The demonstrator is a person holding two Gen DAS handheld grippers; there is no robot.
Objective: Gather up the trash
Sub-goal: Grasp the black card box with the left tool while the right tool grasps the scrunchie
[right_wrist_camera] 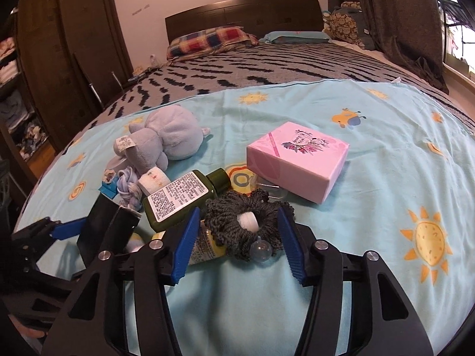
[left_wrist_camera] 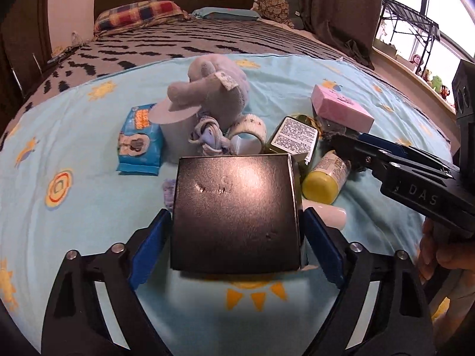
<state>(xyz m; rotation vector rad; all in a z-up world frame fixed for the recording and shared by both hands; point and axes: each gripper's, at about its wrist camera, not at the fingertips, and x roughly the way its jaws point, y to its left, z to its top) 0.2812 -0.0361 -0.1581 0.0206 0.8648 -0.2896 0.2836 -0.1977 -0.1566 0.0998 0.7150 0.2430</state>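
A home bedroom: bed (right_wrist_camera: 267,68), pillow (right_wrist_camera: 210,40), wardrobe (right_wrist_camera: 59,44).

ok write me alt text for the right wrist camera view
The right tool straddles a dark grey knitted scrunchie on a light blue sun-print sheet, blue fingers on either side. Beside it lie a green bottle, a pink box, a grey plush toy and a black box.

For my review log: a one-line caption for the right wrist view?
Right gripper jaws straddling a dark grey knitted scrunchie beside a green labelled bottle on the sun-print bedsheet.
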